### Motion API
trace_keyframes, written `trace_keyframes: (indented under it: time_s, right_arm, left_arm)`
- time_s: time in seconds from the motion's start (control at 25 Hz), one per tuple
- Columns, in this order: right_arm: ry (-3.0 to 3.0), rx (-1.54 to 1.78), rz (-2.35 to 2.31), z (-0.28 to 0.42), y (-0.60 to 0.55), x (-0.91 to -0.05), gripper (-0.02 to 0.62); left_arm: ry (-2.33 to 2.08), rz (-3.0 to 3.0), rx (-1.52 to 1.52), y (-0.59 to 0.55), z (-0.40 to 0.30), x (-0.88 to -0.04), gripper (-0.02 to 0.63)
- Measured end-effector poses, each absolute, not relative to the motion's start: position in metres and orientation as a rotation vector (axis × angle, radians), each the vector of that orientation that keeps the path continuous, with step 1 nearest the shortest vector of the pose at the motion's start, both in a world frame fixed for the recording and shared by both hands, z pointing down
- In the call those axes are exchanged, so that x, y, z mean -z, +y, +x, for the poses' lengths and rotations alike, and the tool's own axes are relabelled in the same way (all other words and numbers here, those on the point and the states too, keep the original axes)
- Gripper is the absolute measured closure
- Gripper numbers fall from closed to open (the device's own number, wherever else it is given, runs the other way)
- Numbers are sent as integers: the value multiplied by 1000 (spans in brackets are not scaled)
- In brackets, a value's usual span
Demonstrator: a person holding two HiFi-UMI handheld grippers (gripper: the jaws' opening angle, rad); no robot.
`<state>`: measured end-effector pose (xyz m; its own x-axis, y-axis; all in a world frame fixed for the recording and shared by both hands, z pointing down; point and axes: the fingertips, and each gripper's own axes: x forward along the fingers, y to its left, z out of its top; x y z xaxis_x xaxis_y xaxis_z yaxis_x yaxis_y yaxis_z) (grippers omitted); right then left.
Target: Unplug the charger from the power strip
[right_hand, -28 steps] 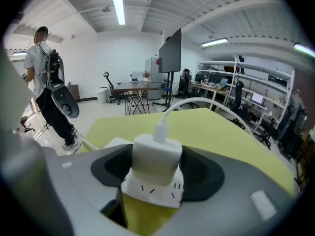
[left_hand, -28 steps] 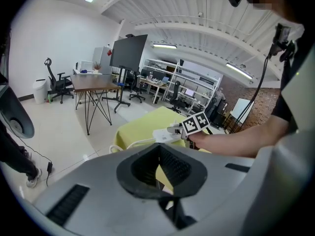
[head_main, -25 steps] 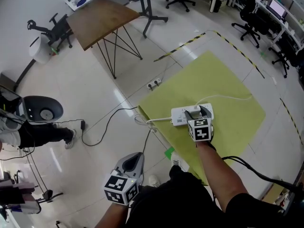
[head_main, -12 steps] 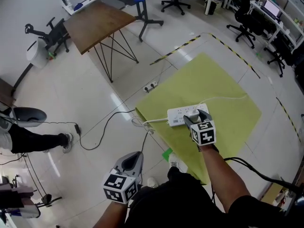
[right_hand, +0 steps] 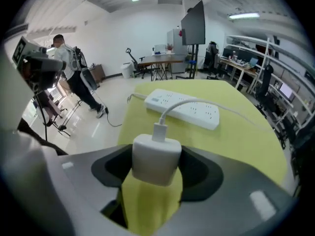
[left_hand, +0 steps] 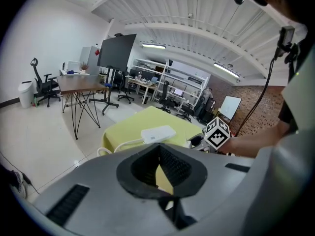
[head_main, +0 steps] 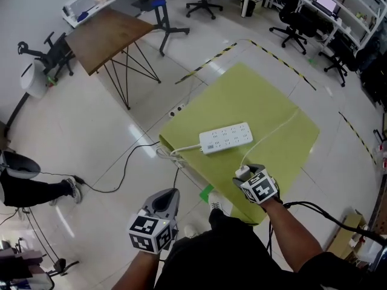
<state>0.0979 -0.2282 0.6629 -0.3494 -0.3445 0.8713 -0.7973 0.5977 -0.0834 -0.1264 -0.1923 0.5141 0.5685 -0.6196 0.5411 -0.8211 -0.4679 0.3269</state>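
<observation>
The white power strip (head_main: pixel 225 139) lies flat on the yellow cloth-covered table (head_main: pixel 272 95), with no plug in its sockets. My right gripper (head_main: pixel 245 175) is near the table's front edge, shut on the white charger (head_main: pixel 242 172), well apart from the strip. In the right gripper view the charger (right_hand: pixel 156 159) sits clamped between the jaws, and its thin white cable (right_hand: pixel 197 102) runs across the strip (right_hand: pixel 184 105). My left gripper (head_main: pixel 170 193) hangs low by my body, off the table, shut on nothing; the left gripper view shows the strip (left_hand: pixel 157 133) ahead of it.
The strip's own cord (head_main: pixel 175 153) drops off the table's left corner to the floor. A floor outlet (head_main: pixel 177 110) and black cable (head_main: pixel 121 168) lie on the tiles. A wooden table (head_main: pixel 109 35) stands behind, office chairs (head_main: pixel 290 26) further back, a person (head_main: pixel 30 189) at left.
My right gripper pulled back from the power strip toward the table's near edge, carrying the charger out of its socket. The left gripper barely moved.
</observation>
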Motion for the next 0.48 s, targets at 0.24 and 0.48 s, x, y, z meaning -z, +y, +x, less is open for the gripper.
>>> trace_keyframes:
  time_s: [0.24, 0.48]
  right_arm:
    - [-1744, -592, 719, 107, -180, -682, 305]
    - [-1681, -554, 721, 112, -173, -702, 302]
  left_arm:
    - [-1117, 2272, -458, -181, -117, -510, 600]
    - [-1127, 2267, -462, -166, -119, -511, 600]
